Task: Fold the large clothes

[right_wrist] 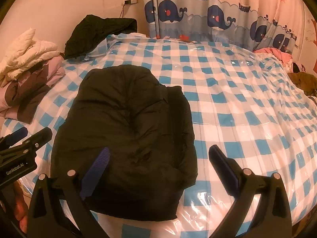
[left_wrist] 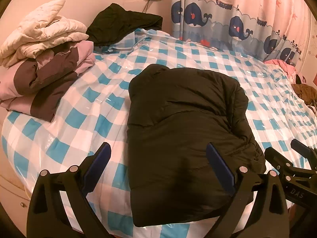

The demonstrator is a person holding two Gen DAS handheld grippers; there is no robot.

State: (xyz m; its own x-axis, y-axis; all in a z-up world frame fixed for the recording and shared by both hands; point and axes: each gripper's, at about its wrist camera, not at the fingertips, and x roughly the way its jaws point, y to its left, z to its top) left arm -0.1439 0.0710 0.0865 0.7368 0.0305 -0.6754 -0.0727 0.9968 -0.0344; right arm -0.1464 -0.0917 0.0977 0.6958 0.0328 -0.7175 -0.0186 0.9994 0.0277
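Jaws apart on both grippers, empty, folded black jacket (left_wrist: 184, 130) betw. them, on bed (left_wrist: 79, 119).

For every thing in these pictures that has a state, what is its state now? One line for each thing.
black puffer jacket: folded into a bundle, lying on the bed
left gripper: open, holding nothing
right gripper: open, holding nothing
pink and brown quilt: folded, at the bed's edge
cream quilt: loosely folded, on top of the pink one
second black garment: crumpled, not folded
whale curtain: drawn shut
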